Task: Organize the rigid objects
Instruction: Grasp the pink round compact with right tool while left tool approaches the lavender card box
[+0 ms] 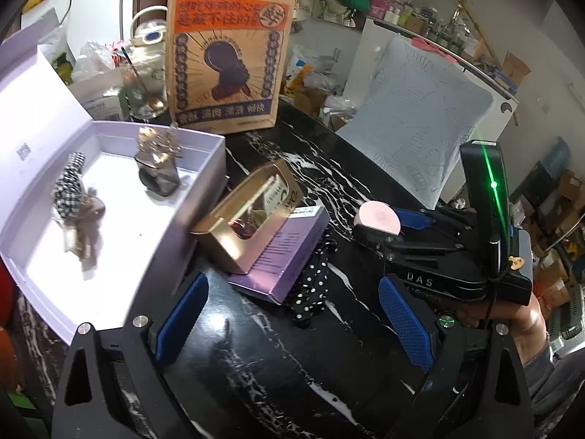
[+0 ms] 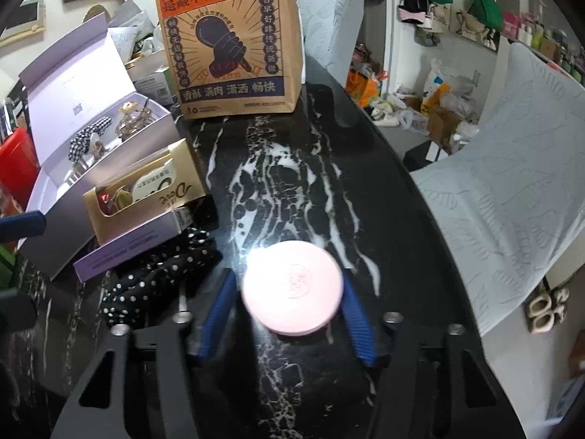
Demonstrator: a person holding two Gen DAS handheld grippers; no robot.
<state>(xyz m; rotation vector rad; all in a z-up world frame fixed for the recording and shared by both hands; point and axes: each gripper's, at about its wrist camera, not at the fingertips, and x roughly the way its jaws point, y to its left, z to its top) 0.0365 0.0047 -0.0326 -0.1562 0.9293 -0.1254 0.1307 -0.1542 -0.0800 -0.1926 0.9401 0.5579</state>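
Your right gripper (image 2: 292, 307) holds a round pink compact (image 2: 293, 287) just above the black marbled bench (image 2: 292, 190), its blue fingers (image 2: 356, 325) pressed against either side of the disc. From the left wrist view the same compact (image 1: 378, 217) shows edge-on between those fingers, the right gripper (image 1: 402, 225) reaching in from the right with your hand (image 1: 512, 318) on its handle.

Your left gripper (image 1: 292, 314) hangs released — its blue fingers (image 1: 182, 314) stand wide apart over bare bench (image 1: 256, 366), with nothing between them.

To the left lies an open lilac box (image 1: 204, 168), lid raised; inside rest a checked fabric hair tie (image 1: 67, 186) and a dark bottle with a gold ornamental top (image 1: 157, 168), though motion blur leaves their details uncertain. Just beside the box's right wall, a gold carton with a cut-out window (image 1: 248, 216) sits tilted on a flat purple box (image 1: 289, 259). A black polka-dot cloth (image 1: 310, 285) lies against the purple box's near edge, between it and the compact.

At the back of the bench stands a brown paper bag (image 1: 230, 55) printed in orange and navy — upright, well apart from both grippers. A pale quilted chair back (image 1: 413, 117) rises beyond the bench's right edge.
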